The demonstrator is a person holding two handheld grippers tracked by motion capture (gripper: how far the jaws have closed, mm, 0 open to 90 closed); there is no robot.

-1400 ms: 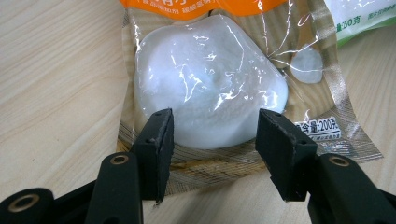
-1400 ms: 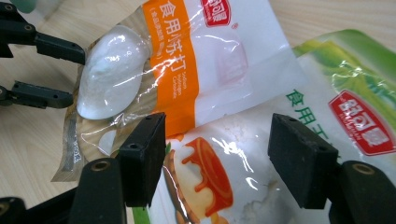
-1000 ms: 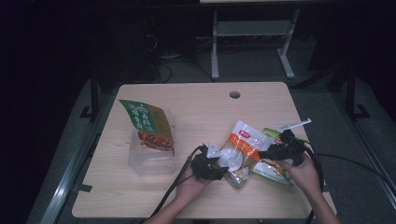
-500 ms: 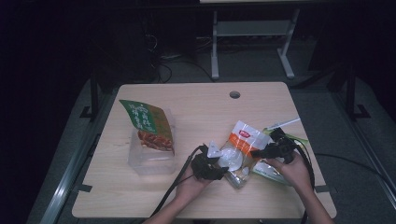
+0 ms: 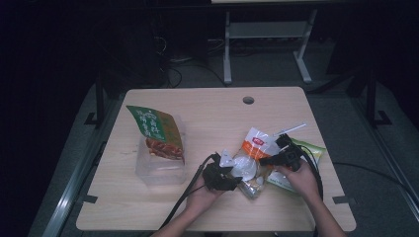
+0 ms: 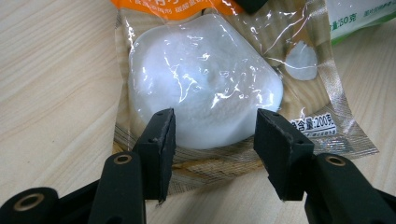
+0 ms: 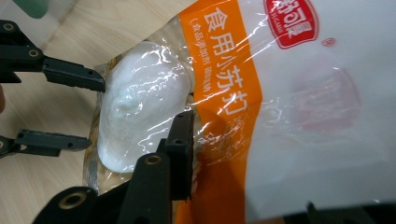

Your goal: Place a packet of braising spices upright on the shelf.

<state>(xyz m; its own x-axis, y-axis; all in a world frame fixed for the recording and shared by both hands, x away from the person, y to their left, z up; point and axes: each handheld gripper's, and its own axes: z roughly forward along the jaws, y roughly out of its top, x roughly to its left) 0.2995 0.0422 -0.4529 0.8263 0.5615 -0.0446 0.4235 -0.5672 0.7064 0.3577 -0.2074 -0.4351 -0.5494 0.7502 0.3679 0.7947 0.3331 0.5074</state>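
Powder bag (image 5: pixel 251 160) lying lower right of centre on the table (image 5: pixel 212 113), my left gripper (image 6: pixel 212 135) spread astride its bottom edge, right gripper (image 5: pixel 276 157) just been closing over its top, nothing lifted yet.

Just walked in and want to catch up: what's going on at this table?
A person works a clear bag of white powder with two handheld grippers. The left gripper sits at the bag's bottom end, jaws open on either side of the powder lump. The right gripper has just been closing its jaws on the orange-printed upper part. A green snack bag lies on a clear box to the left.
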